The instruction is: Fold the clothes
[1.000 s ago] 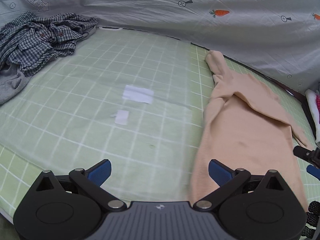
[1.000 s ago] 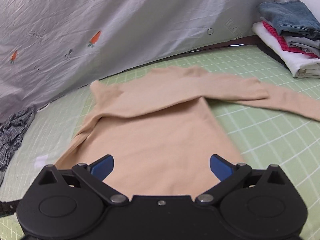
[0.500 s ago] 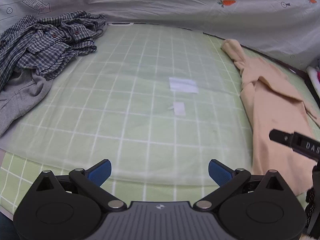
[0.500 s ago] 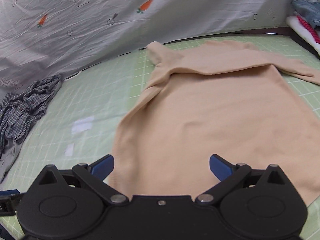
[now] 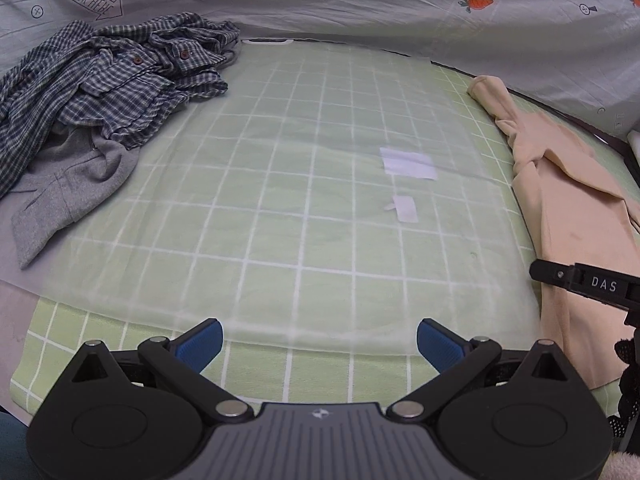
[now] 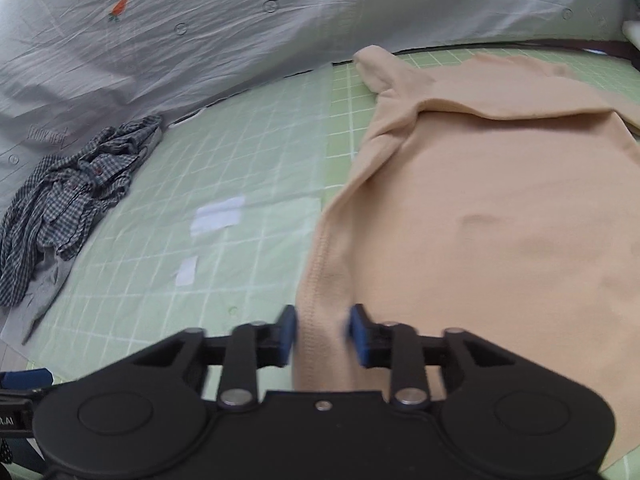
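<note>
Sweater (image 6: 500,208), the beige one, lies flat on the right side of the green grid mat (image 5: 280,208), its neck toward the far edge by the grey sheet (image 5: 360,12). Your right gripper (image 6: 322,334) is closing over the sweater's near left hem corner; the hem sits between the blue pads, which don't yet press it. Your left gripper (image 5: 318,340) hangs wide open over bare mat at the near edge, holding nothing. At the mat's far left corner a checked shirt (image 5: 108,76) lies crumpled on a grey garment (image 5: 68,188).
</note>
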`<state>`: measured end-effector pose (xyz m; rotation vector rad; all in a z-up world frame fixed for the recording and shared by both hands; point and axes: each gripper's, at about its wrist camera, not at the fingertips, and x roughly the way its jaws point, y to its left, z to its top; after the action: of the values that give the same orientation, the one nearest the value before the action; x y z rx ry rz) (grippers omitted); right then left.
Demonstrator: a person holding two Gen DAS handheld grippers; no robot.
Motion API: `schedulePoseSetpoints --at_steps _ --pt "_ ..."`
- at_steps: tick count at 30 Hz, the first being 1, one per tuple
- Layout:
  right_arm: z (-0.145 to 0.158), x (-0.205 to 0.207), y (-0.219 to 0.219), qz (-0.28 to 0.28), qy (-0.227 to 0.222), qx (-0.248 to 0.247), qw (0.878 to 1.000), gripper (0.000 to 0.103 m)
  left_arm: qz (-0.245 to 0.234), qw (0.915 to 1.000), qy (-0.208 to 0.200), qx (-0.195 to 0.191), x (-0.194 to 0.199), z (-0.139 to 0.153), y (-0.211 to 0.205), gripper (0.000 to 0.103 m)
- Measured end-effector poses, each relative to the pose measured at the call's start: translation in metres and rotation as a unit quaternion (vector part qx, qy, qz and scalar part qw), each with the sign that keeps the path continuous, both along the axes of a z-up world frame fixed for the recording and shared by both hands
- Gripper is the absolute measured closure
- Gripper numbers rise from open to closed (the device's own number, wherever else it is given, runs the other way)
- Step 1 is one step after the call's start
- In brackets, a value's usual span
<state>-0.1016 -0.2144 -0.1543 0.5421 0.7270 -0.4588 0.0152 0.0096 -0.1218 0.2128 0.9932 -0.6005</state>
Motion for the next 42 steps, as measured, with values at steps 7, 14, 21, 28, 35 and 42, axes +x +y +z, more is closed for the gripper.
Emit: schedulePoseSetpoints --at_steps 7,14,21,28,35,42 --pt "0.003 -0.030 -0.035 -0.017 -0.060 0.064 0.996 0.097 -0.034 0.9992 -0.002 -0.023 -0.011 0.005 -0.036 0.001" --pt "0.020 -0.076 -0.077 -0.020 -0.105 0.107 0.988 0.097 -0.074 0.9963 0.007 -0.043 -0.043 0.005 -0.100 0.001" --pt "0.014 -0.114 -0.137 -0.028 -0.050 0.142 0.988 0.090 -0.115 0.9924 0.016 -0.040 -0.093 0.002 -0.168 0.001" --pt "0.000 -0.124 -0.163 0.016 -0.002 0.157 0.987 0.083 -0.137 0.9904 0.017 0.012 -0.138 -0.015 -0.201 0.001" --pt "0.006 -0.126 -0.174 0.063 0.031 0.103 0.992 0.082 -0.096 0.9948 0.018 0.029 -0.146 -0.025 -0.214 0.001" --pt "0.012 -0.147 -0.215 0.023 0.024 0.077 0.997 0.066 -0.073 0.9959 0.025 0.046 -0.144 -0.032 -0.235 0.001"
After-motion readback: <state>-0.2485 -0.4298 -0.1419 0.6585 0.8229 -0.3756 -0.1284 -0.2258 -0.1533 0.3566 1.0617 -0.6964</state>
